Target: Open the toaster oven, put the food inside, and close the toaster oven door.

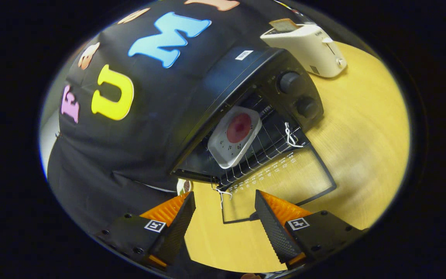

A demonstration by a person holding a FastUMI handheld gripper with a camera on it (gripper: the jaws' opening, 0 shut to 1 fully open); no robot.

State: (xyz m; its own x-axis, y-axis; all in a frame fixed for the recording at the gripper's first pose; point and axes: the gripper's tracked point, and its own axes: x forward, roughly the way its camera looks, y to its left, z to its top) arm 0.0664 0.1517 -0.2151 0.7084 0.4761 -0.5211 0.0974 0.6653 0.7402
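A hand-held gripper point(225, 217) hovered with its fingers spread wide and gripping nothing, the free front edge of the toaster oven's lowered glass door point(285, 180) lying between and just beyond the fingertips at about 1 o'clock. Past the door, at roughly 12 o'clock, a white tray point(234, 138) carrying a red piece of food point(239, 128) rested on the wire rack point(263, 149) inside the open toaster oven point(246, 112). With the food seemingly loaded, the door's long edge ran left to right across the gripper's line, probably awaiting a lift shut.
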